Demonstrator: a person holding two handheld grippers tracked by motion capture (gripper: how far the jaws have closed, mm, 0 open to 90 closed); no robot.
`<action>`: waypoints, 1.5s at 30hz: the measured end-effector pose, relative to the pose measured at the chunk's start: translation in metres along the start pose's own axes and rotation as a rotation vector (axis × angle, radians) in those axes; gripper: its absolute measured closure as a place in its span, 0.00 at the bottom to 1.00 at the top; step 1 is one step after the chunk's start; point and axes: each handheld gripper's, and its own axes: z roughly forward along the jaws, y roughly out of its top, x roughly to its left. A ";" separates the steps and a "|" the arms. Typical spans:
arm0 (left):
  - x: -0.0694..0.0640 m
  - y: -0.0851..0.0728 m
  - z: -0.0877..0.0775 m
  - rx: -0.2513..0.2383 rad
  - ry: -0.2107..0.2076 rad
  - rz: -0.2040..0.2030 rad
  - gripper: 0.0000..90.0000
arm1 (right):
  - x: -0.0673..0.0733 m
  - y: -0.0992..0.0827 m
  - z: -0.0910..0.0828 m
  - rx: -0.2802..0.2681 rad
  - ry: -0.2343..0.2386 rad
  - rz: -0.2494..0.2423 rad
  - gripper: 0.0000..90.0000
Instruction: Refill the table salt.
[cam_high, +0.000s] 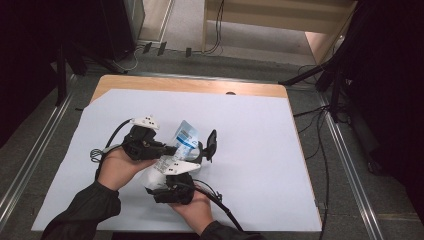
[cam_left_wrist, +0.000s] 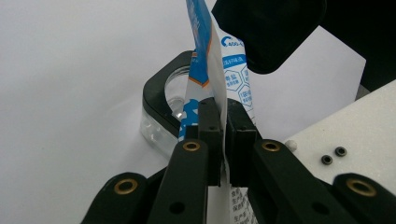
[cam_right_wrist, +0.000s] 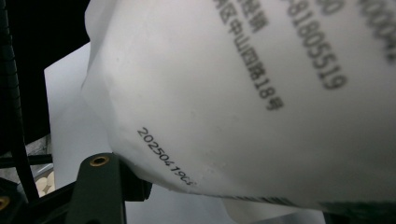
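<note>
— While the person leans over the bench (cam_high: 250, 165), which is covered by a pale sheet, what is the left hand-held gripper (cam_high: 167, 148) doing?

— It's clamped on the soft white plastic pouch with blue print (cam_high: 184, 138). In the left gripper view the two black pads are pressed together with only the thin flat edge of the pouch (cam_left_wrist: 223, 93) between them. I'd say it takes that flat seam because a seam won't squash or slip the way the filled part would.

— And where does the pouch sit?

— Off the bench, raised between the two hands and tilted, its blue end pointing away from the person. Just beyond it stands a small clear jar with a black square collar (cam_left_wrist: 161, 105), mouth up and open. My guess is the pouch is kept above and beside it so the contents can go in.

— The right hand-held gripper (cam_high: 172, 172)?

— It comes up from below, at the white end nearest the person. In the right gripper view the pouch's bulging white body (cam_right_wrist: 261, 107), with its printed date code, lies right across the jaws. The jaws stand fairly wide around that fat part and seem to close on it, carrying the weight, though the pads themselves are hidden behind the plastic.

— So one end each?

— Yes: left steadies the edge, right cradles the bulk. That looks to me like a way to keep a floppy bag taut.
</note>
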 end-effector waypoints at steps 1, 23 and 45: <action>0.000 0.000 0.000 0.000 -0.004 -0.001 0.98 | 0.000 0.000 0.000 0.001 0.001 -0.001 0.43; 0.008 -0.002 0.001 -0.024 -0.049 -0.037 0.89 | 0.000 0.004 -0.005 -0.026 0.056 0.093 0.53; -0.002 0.000 0.005 0.011 0.027 0.023 0.99 | 0.000 0.010 -0.005 0.011 0.073 0.056 0.52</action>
